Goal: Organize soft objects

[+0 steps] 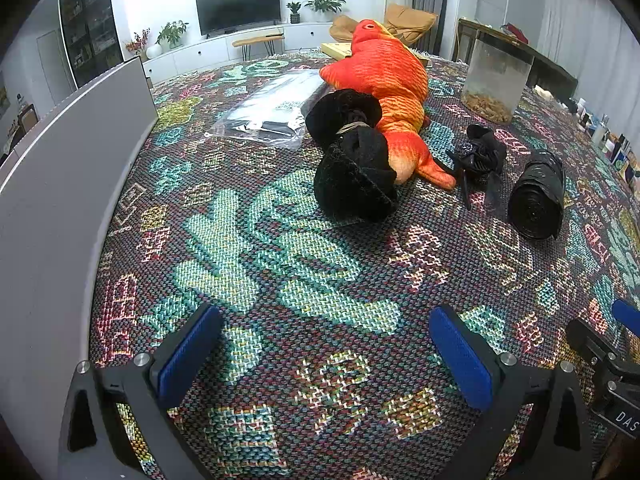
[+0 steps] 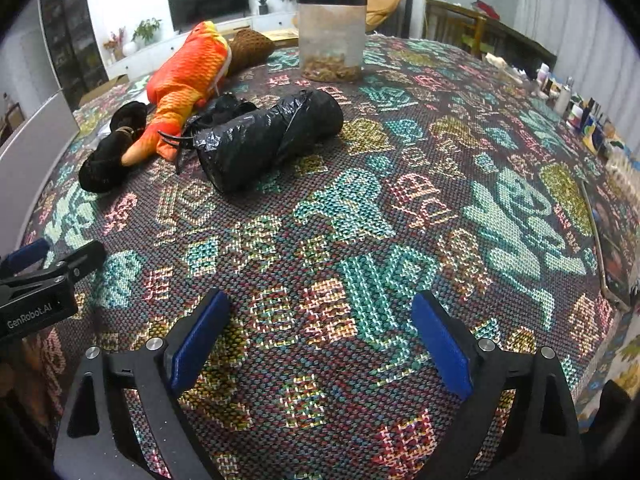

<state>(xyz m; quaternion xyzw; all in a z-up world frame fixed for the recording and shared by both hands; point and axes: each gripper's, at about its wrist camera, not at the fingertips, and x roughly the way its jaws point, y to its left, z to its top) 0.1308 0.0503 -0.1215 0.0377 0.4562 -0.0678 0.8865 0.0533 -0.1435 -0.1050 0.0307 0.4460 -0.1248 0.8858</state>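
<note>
Both grippers hover over the patterned table (image 1: 280, 264) with fingers spread wide and nothing between them: left gripper (image 1: 324, 352), right gripper (image 2: 320, 340). The soft things lie well ahead of the fingers. The orange plush fish (image 1: 384, 84) touches the black fabric bundle (image 1: 352, 152); the black bag roll (image 2: 268, 140) lies just beside them. A gray panel (image 1: 60, 184) borders the left edge. Bare cloth separates fingers and objects.

left claw (image 1: 324, 344) gaping, right claw (image 2: 320, 330) gaping
</note>
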